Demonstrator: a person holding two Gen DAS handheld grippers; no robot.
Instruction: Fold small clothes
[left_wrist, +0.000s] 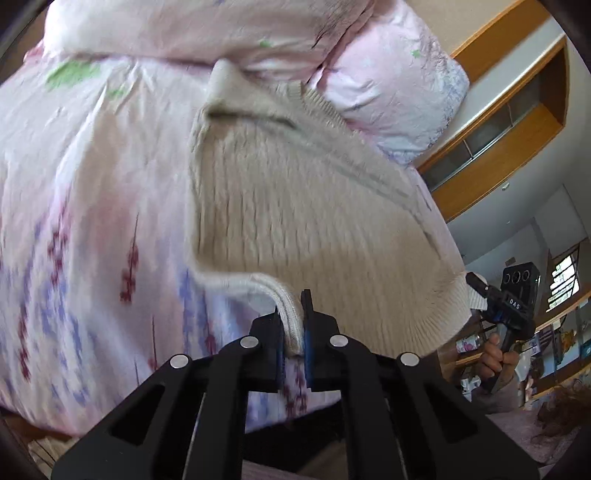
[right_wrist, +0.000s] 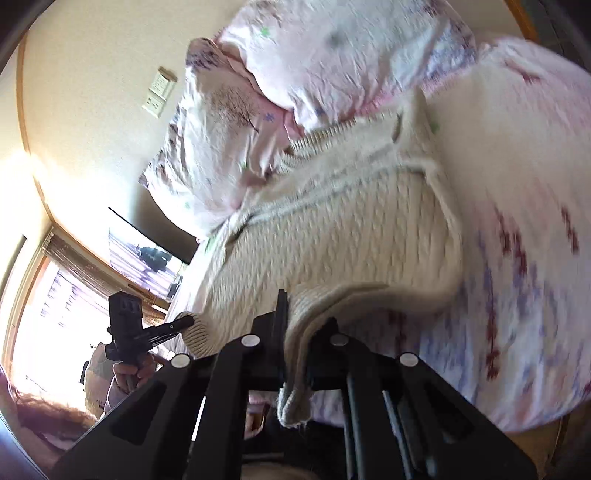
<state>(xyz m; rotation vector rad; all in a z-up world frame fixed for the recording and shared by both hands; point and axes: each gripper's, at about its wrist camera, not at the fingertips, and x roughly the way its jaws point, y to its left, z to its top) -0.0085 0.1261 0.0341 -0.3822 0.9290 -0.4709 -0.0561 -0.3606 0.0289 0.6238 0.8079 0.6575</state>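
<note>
A cream cable-knit sweater (left_wrist: 295, 206) lies spread on a pink floral bed cover (left_wrist: 92, 221). My left gripper (left_wrist: 292, 314) is shut on the sweater's ribbed hem at one near corner. My right gripper (right_wrist: 299, 325) is shut on the hem at the other near corner of the sweater (right_wrist: 332, 236), with a fold of knit hanging between its fingers. Each gripper shows in the other's view, the right one (left_wrist: 476, 282) at the far right and the left one (right_wrist: 188, 321) at the left, both holding the hem a little above the bed cover (right_wrist: 517, 258).
Pink floral pillows (left_wrist: 388, 96) lie at the head of the bed, just beyond the sweater; they also show in the right wrist view (right_wrist: 295, 74). A wooden headboard shelf (left_wrist: 509, 122) stands behind. A bright window (right_wrist: 48, 306) and a screen (right_wrist: 147, 258) are to the side.
</note>
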